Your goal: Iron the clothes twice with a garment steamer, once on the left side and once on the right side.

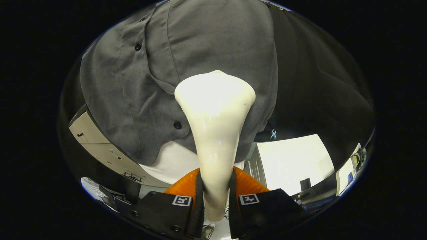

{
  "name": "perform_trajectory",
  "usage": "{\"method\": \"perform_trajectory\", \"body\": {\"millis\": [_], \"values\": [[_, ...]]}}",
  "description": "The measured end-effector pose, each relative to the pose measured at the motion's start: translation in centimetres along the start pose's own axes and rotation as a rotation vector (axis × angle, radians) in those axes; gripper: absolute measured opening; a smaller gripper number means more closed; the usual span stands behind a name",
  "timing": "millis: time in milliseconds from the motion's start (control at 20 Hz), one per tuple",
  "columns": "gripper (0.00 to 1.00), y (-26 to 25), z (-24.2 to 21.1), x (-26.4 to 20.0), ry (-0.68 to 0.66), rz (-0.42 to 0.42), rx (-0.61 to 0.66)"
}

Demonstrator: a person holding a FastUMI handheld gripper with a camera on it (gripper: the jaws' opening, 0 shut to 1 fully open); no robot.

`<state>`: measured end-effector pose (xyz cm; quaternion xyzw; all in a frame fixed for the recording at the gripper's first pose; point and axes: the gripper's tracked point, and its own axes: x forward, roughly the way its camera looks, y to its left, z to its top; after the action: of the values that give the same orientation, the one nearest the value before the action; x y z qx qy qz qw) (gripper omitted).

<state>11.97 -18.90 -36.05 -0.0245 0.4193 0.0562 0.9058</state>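
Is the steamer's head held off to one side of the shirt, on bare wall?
No, the steamer, clamped by the gripper, rests against the grey shirt.

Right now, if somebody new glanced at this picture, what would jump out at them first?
The glossy cream steamer stands out first: its handle is clamped between the fingers of the tool and its wide head rests against the shirt. Behind it hangs that grey shirt, with dark buttons running down just beside the head.
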Motion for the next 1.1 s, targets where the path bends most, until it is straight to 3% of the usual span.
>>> {"method": "perform_trajectory", "body": {"millis": [650, 1100], "values": [[0.38, -1.0, 8.2, -5.7, -0.161, -0.006, 0.01], [0.38, -0.1, 18.2, -12.3, -0.365, -0.02, 0.002]]}}
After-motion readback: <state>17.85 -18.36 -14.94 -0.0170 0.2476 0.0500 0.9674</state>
